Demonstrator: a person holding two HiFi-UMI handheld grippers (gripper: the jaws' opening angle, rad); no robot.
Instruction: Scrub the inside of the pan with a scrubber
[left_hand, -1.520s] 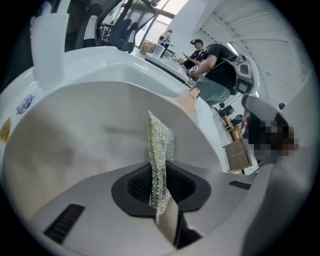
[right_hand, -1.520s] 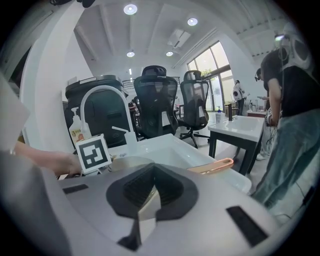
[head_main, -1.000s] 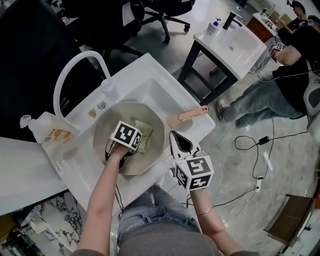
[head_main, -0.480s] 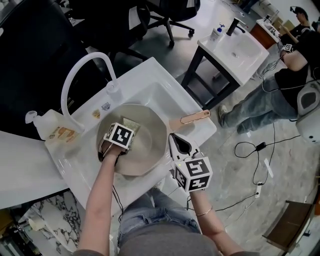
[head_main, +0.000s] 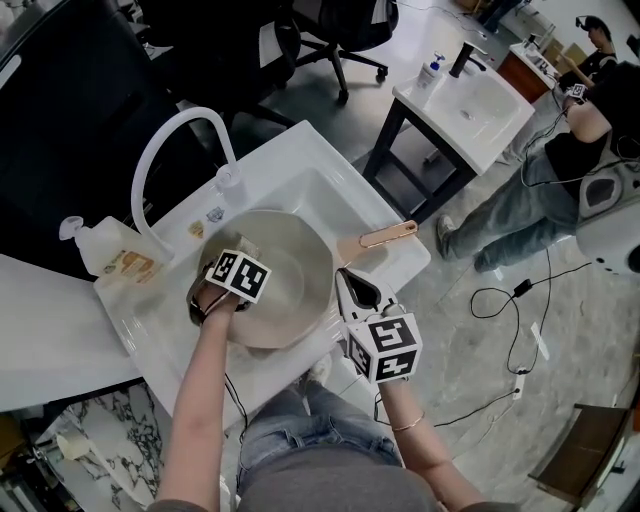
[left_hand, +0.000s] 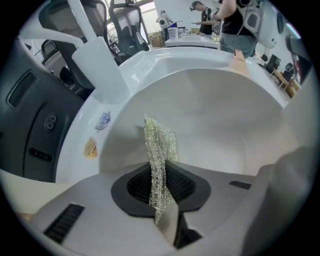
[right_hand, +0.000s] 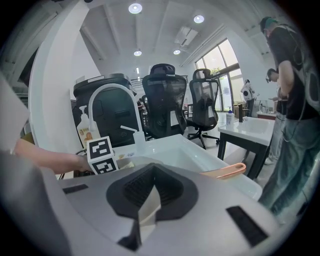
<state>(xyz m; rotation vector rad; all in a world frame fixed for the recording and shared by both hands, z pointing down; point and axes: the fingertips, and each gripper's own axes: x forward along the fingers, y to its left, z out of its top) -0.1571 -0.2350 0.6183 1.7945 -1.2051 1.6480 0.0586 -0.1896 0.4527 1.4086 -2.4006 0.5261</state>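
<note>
Left gripper slid scrubber leftward across pan; right gripper unmoved.

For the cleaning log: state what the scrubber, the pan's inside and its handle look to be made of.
Scrubber: likely woven metallic mesh. Its silvery-gold threads glitter, and it looks thin and pliable.
Pan inside: smooth, matte, pale grey-beige with no glare. Perhaps a ceramic-type coating, not certain.
Handle: copper-pink with a glossy highlight. Plated metal or a coated finish, unclear which.

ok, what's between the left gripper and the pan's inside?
Only the scrubber, clamped in the left gripper, sticking out toward the pan. Left gripper view shows it.
</note>
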